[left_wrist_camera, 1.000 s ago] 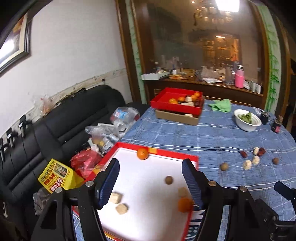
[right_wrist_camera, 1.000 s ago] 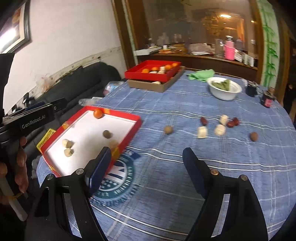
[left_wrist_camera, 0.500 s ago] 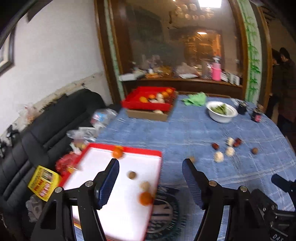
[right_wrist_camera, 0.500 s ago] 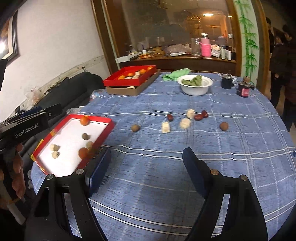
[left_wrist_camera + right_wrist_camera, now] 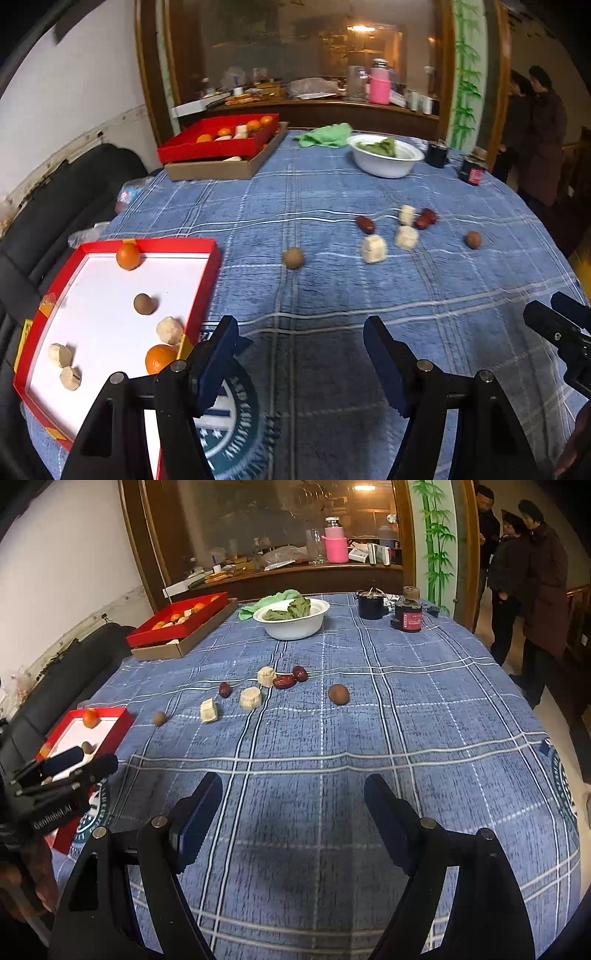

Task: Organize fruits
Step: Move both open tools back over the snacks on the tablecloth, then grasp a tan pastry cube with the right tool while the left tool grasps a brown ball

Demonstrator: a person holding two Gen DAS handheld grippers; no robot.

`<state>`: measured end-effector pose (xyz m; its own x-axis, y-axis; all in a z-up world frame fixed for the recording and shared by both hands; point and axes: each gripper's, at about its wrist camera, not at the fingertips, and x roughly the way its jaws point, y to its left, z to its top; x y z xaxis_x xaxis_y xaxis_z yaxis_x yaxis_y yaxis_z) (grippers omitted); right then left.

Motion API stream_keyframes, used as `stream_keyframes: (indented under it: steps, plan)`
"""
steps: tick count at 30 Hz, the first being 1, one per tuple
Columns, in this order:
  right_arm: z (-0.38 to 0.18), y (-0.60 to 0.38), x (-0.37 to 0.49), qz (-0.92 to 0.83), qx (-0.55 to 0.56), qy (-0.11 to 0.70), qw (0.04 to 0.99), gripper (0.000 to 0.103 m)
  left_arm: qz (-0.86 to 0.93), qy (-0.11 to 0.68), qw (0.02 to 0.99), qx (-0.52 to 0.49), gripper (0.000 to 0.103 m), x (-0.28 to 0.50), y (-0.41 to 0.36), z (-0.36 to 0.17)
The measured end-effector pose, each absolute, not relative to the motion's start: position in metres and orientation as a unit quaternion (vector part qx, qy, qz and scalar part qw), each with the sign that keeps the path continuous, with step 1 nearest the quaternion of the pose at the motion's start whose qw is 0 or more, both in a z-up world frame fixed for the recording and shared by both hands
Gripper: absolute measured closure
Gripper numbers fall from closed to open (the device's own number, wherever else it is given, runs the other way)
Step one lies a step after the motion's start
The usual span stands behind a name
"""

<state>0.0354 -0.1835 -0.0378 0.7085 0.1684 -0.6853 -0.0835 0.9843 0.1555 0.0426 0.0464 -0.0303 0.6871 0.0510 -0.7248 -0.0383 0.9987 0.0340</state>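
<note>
Several loose fruits (image 5: 251, 698) are left scattered mid-counter (image 5: 369, 738), well apart from the red tray (image 5: 207, 273) where others are gathered. Both the left hand-held gripper (image 5: 299, 354) and the right hand-held gripper (image 5: 295, 812) are held released and empty, so a reach to the nearest brown fruit (image 5: 293, 257) is judged to be called for.

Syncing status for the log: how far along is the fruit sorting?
Partly done. The red tray holds two oranges, a brown fruit and three pale pieces. In hand: nothing; left gripper and right gripper are open and empty above the cloth. Left on the table: three pale pieces, three red dates and two brown fruits.
</note>
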Motion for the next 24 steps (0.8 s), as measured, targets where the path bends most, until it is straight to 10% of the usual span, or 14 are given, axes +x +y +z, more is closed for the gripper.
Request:
stream_keyframes:
  steps: [16, 20, 24]
  plan:
    - [-0.074, -0.063, 0.165, 0.142, 0.002, 0.431, 0.891, 0.043, 0.035, 0.417, 0.907, -0.046, 0.035, 0.087, 0.089, -0.061]
    - [-0.082, -0.063, 0.184, 0.127, 0.008, 0.450, 0.884, 0.081, 0.037, 0.420, 0.906, -0.051, 0.036, 0.101, 0.083, -0.063]
    - [-0.081, -0.068, 0.180, 0.134, 0.021, 0.447, 0.884, 0.085, 0.039, 0.430, 0.900, -0.055, 0.040, 0.122, 0.074, -0.065]
